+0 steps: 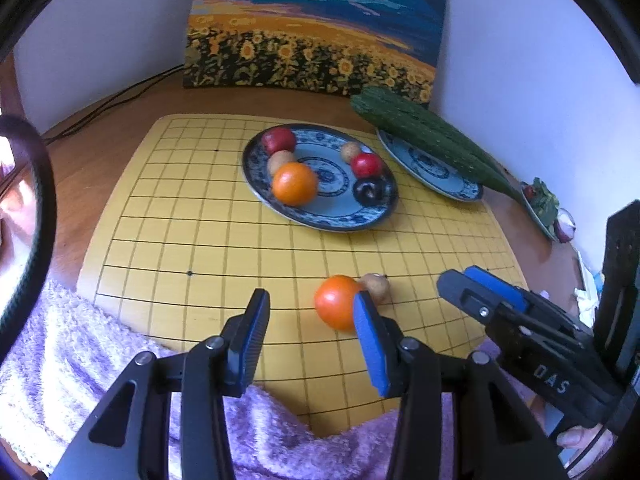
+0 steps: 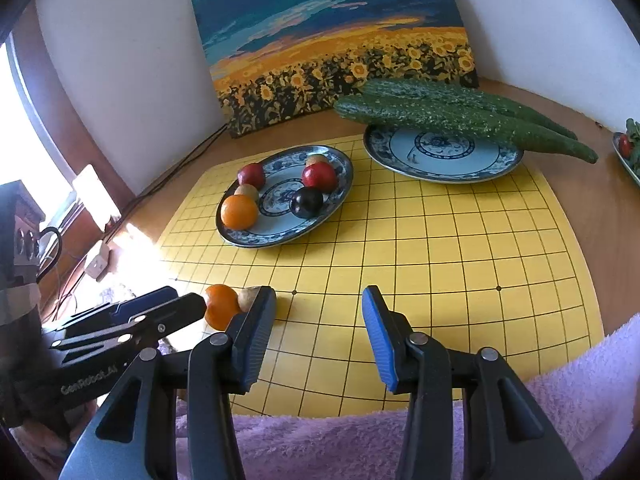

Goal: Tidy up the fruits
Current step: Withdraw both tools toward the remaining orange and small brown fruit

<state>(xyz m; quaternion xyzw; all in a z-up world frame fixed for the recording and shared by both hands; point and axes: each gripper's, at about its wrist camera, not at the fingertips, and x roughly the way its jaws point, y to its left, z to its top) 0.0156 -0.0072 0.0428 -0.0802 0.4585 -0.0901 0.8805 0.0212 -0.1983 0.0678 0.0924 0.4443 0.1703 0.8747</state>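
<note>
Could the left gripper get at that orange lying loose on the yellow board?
Probably yes. The left gripper is open and empty, and the orange lies just ahead beside its right finger, with only a small brown fruit behind.

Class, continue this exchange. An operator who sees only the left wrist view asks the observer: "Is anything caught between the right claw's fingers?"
Observer: No. The right claw is open, with only the yellow board showing through its gap.
Operator: How many cucumbers are on the far plate?
Observer: Two cucumbers lie side by side across the far plate, and their ends hang past its rim.
</note>
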